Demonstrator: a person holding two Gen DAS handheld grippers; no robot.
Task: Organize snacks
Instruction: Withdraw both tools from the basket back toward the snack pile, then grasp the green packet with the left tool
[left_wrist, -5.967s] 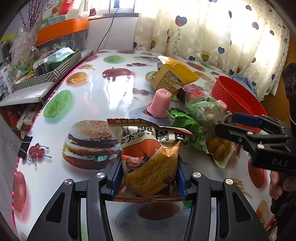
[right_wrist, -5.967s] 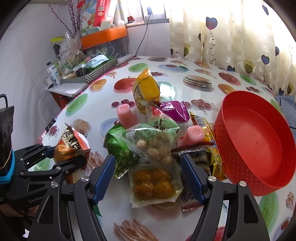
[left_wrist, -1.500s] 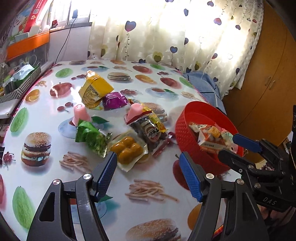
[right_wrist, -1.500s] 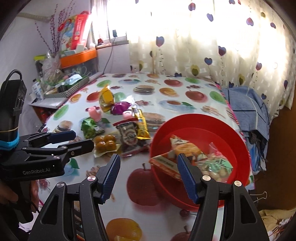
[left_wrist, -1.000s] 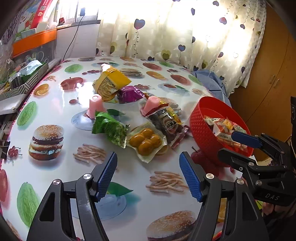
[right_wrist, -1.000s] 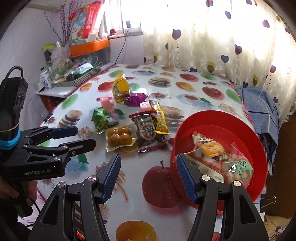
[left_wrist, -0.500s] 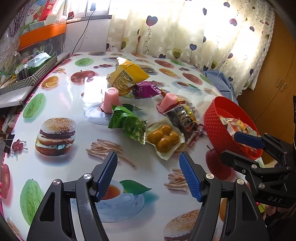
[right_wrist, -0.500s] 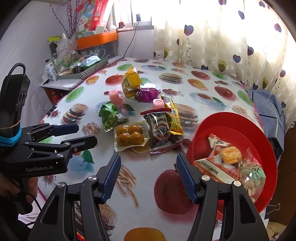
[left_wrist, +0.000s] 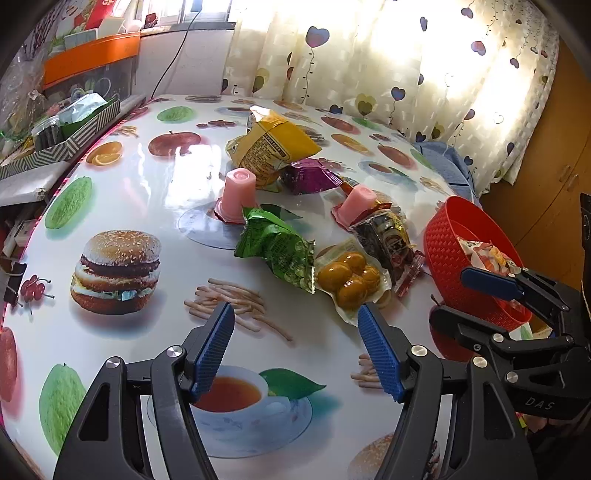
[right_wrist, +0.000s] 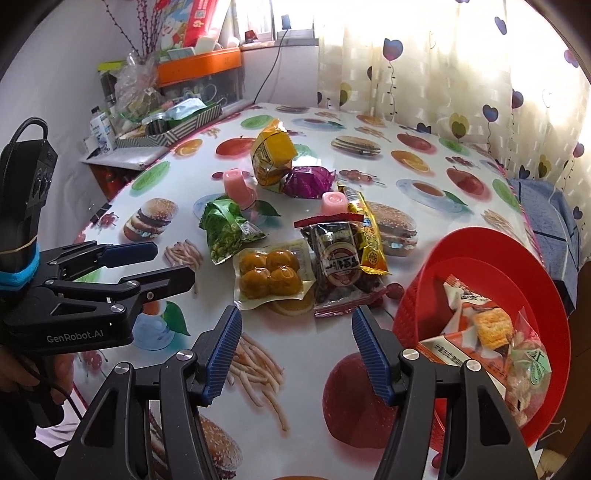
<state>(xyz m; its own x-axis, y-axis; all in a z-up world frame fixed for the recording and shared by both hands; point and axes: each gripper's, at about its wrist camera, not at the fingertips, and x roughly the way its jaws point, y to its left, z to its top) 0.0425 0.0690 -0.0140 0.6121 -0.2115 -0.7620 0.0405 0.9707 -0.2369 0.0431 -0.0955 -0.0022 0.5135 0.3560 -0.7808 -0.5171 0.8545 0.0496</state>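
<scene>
Both grippers spread and empty, left gripper (left_wrist: 295, 347), right gripper (right_wrist: 295, 354); next pick likely the bun pack (right_wrist: 271, 275) on the desk (right_wrist: 424, 192) just left of the basket (right_wrist: 491, 243): pinch its flat edge, not the buns.

Left wrist cam sits low over the near bench (left_wrist: 155, 192) edge, facing the curtain (left_wrist: 406, 59). Right wrist cam sits to its right, seemingly a bit higher, angled toward the shelf (right_wrist: 177, 122) corner. Both share the snack pile (left_wrist: 347, 277) (right_wrist: 269, 275), red basket (left_wrist: 443, 254) (right_wrist: 546, 295), and each other's fingers.
</scene>
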